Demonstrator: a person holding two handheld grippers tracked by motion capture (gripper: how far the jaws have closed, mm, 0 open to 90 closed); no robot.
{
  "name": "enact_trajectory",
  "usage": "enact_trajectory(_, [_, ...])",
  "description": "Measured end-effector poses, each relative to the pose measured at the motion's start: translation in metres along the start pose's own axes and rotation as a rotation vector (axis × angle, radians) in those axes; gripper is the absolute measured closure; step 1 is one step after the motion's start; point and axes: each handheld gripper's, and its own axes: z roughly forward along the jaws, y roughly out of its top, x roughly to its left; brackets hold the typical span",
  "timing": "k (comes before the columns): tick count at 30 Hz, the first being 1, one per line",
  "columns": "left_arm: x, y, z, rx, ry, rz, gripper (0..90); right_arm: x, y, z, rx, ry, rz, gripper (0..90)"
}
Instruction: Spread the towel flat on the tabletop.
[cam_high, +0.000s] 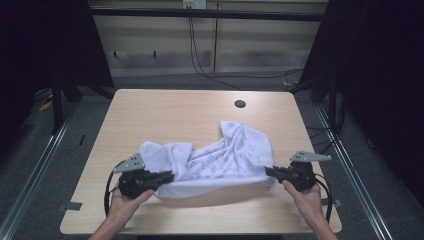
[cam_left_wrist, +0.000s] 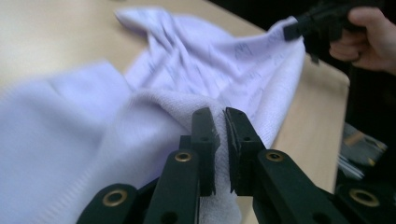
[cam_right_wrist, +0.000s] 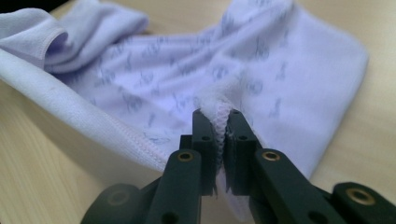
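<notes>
You see the light wooden bench (cam_high: 165, 107) from above; both gripper views sit close on the shared white printed cloth (cam_high: 225, 155).

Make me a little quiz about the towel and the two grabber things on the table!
1. True or false: the left gripper is clamped on the white towel.
2. What is the right gripper pinching? A) a cable B) a towel corner C) nothing
3. Fill in: the near towel edge hangs ____ the two grippers, above the table.

Key: 1 true; 2 B; 3 between.
</notes>
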Motion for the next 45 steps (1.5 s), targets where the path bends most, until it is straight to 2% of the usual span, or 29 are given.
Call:
enact_trajectory(2, [-0.004, -0.006, 0.001, 0.020, -0.020, 0.002, 80.7, 0.001, -0.006, 0.001, 0.035, 0.012, 0.010, 70.6])
enact_trajectory(3, [-0.004, -0.006, 0.001, 0.020, -0.020, 0.002, 78.4, 0.001, -0.006, 0.001, 0.035, 0.012, 0.010, 70.6])
enact_trajectory(4, [-0.002, -0.007, -0.004, 0.004, -0.031, 0.014, 76.8, 0.005, -0.006, -0.006, 0.006, -0.006, 0.005, 60.9])
enact_trajectory(5, [-0.002, -0.007, -0.004, 0.004, -0.031, 0.014, 75.2, 0.007, -0.004, -0.008, -0.009, -0.013, -0.002, 58.1])
enact_trajectory(6, [0.000, -0.006, -0.007, -0.016, -0.037, 0.007, 72.4, 0.009, -0.001, -0.012, -0.029, -0.012, -0.006, 57.0])
enact_trajectory(7, [0.007, -0.002, -0.015, -0.073, -0.020, -0.020, 70.8, 0.010, 0.002, -0.014, -0.042, 0.003, -0.009, 54.7])
enact_trajectory(8, [0.012, 0.001, -0.020, -0.098, 0.005, -0.033, 70.6, 0.012, 0.004, -0.014, -0.043, 0.013, -0.011, 53.6])
enact_trajectory(10, [0.018, 0.005, -0.025, -0.121, 0.016, -0.035, 70.2, 0.016, 0.006, -0.013, -0.045, 0.013, -0.021, 51.8])
enact_trajectory(11, [0.027, 0.009, -0.031, -0.147, 0.040, -0.049, 68.8, 0.024, 0.006, -0.007, -0.038, 0.059, -0.028, 51.1])
enact_trajectory(15, [0.054, 0.009, -0.021, -0.065, 0.121, -0.073, 70.6, 0.042, 0.002, 0.021, 0.043, 0.132, -0.067, 49.8])
enact_trajectory(16, [0.054, 0.009, -0.021, -0.065, 0.121, -0.073, 70.4, 0.042, 0.002, 0.021, 0.043, 0.132, -0.067, 49.8])
enact_trajectory(17, [0.060, 0.005, -0.014, -0.033, 0.146, -0.076, 68.0, 0.051, -0.003, 0.037, 0.098, 0.137, -0.090, 48.7])
enact_trajectory(19, [0.068, -0.006, 0.003, 0.054, 0.150, -0.083, 65.2, 0.056, -0.006, 0.046, 0.128, 0.147, -0.112, 48.3])
enact_trajectory(21, [0.071, -0.014, 0.012, 0.124, 0.165, -0.064, 71.6, 0.059, -0.009, 0.054, 0.160, 0.157, -0.124, 47.2])
enact_trajectory(22, [0.071, -0.018, 0.015, 0.148, 0.185, -0.059, 81.7, 0.060, -0.010, 0.056, 0.167, 0.159, -0.136, 46.9])
enact_trajectory(23, [0.072, -0.020, 0.016, 0.153, 0.186, -0.056, 89.2, 0.061, -0.010, 0.058, 0.177, 0.153, -0.144, 46.5])
enact_trajectory(27, [0.070, -0.019, 0.017, 0.168, 0.186, -0.058, 90.0, 0.062, -0.011, 0.061, 0.209, 0.109, -0.161, 44.1])
enact_trajectory(28, [0.069, -0.019, 0.017, 0.169, 0.171, -0.062, 90.0, 0.058, -0.013, 0.061, 0.211, 0.078, -0.160, 42.5])
enact_trajectory(31, [0.066, -0.022, 0.016, 0.172, 0.136, -0.070, 90.0, 0.054, -0.016, 0.062, 0.234, 0.050, -0.160, 39.7])
enact_trajectory(33, [0.063, -0.022, 0.016, 0.168, 0.131, -0.074, 90.0, 0.054, -0.018, 0.063, 0.245, 0.039, -0.186, 43.0])
enact_trajectory(34, [0.062, -0.022, 0.013, 0.157, 0.122, -0.093, 90.0, 0.054, -0.018, 0.063, 0.245, 0.039, -0.186, 43.0])
enact_trajectory(35, [0.059, -0.021, 0.009, 0.129, 0.092, -0.117, 90.0, 0.054, -0.018, 0.064, 0.242, 0.009, -0.213, 48.1])
enact_trajectory(36, [0.053, -0.020, 0.004, 0.109, 0.097, -0.092, 90.0, 0.055, -0.018, 0.066, 0.235, -0.016, -0.244, 51.1])
enact_trajectory(37, [0.051, -0.019, 0.001, 0.098, 0.089, -0.089, 90.0, 0.054, -0.017, 0.066, 0.236, -0.024, -0.245, 55.3])
enact_trajectory(40, [0.052, -0.018, -0.007, 0.066, 0.097, -0.093, 90.0, 0.044, -0.014, 0.066, 0.224, -0.033, -0.221, 78.9])
enact_trajectory(41, [0.055, -0.018, -0.009, 0.043, 0.119, -0.095, 89.3, 0.039, -0.012, 0.066, 0.228, -0.026, -0.210, 83.9])
enact_trajectory(42, [0.056, -0.017, -0.011, 0.026, 0.125, -0.099, 87.9, 0.031, -0.010, 0.067, 0.228, -0.005, -0.182, 85.2])
enact_trajectory(44, [0.058, -0.016, -0.014, 0.007, 0.130, -0.102, 85.6, 0.028, -0.010, 0.067, 0.227, -0.010, -0.167, 85.6])
enact_trajectory(45, [0.062, -0.014, -0.018, -0.024, 0.141, -0.115, 84.9, 0.018, -0.005, 0.068, 0.236, -0.015, -0.153, 85.8])
